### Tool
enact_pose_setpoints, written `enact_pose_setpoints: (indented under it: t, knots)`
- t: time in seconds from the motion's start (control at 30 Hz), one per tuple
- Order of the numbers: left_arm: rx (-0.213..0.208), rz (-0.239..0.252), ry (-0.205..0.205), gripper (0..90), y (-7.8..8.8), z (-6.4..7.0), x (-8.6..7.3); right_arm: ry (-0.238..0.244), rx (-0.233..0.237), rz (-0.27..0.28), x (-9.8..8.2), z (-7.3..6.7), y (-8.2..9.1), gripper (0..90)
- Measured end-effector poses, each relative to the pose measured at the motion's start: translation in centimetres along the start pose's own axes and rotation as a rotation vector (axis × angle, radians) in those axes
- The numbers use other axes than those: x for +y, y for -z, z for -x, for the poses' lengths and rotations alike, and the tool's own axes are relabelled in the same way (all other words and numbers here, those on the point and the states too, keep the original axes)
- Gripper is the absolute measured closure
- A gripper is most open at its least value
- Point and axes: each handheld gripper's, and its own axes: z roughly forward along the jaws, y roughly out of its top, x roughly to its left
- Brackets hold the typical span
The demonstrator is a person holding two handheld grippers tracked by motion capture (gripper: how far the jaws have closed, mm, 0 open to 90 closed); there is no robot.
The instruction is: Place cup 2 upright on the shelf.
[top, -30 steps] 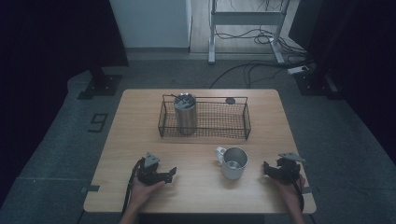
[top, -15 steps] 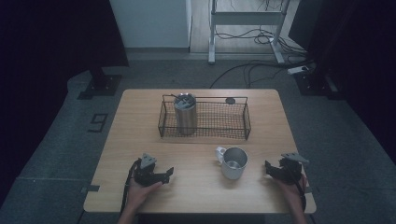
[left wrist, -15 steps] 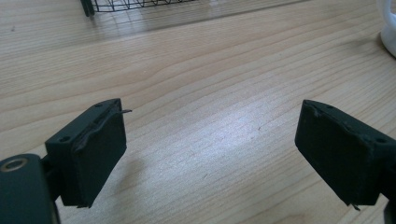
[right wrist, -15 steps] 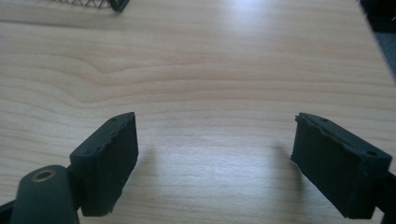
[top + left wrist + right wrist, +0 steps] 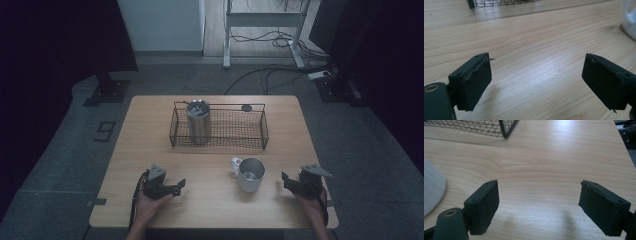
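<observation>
left gripper (image 5: 179, 185) lower left of frame, jaws spread, nothing between; steel mug (image 5: 248, 174) just right of centre on wooden table (image 5: 150, 145), handle toward wire basket (image 5: 218, 126); right gripper (image 5: 286, 181) lower right, jaws apart too, wood between.

High view: fixed above the near edge, looking forward and down over the whole desk (image 5: 215, 150). Each tongs view: low, close over the wood, facing ahead between its own jaws. All three share the wire basket (image 5: 218, 127) (image 5: 499, 2) (image 5: 474, 127).
</observation>
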Motion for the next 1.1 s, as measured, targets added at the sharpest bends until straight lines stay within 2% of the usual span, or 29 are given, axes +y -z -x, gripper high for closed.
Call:
enact_pose_setpoints:
  t: [0.1, 0.13, 0.17, 0.47, 0.7, 0.93, 1.1]
  knots:
    - [0.002, -0.004, -0.001, 9.2, 0.0, 0.0, 0.0, -0.021, 0.051, 0.015, 0.3, -0.2, 0.5, 16.0]
    - [0.002, -0.004, -0.001, 9.2, 0.0, 0.0, 0.0, -0.021, 0.051, 0.015, 0.3, -0.2, 0.5, 16.0]
    - [0.001, -0.003, -0.001, 9.2, 0.0, 0.0, -0.1, -0.035, 0.079, 0.031, 0.5, -0.3, 0.9, 15.9]
    - [-0.013, -0.004, 0.006, 9.1, -0.1, 0.2, -0.1, -0.035, 0.146, 0.072, 1.3, -1.1, 2.3, 15.6]
    - [-0.013, 0.004, 0.013, 9.1, 0.1, 0.0, 0.1, -0.016, 0.197, 0.098, 2.2, -2.6, 3.3, 15.0]
    - [-0.012, -0.002, 0.009, 9.2, 0.1, 0.1, 0.0, 0.014, 0.217, 0.118, 2.8, -4.0, 4.2, 13.9]
    - [-0.012, -0.007, 0.009, 9.1, 0.0, 0.0, 0.0, 0.032, 0.254, 0.135, 3.4, -5.2, 4.9, 13.3]
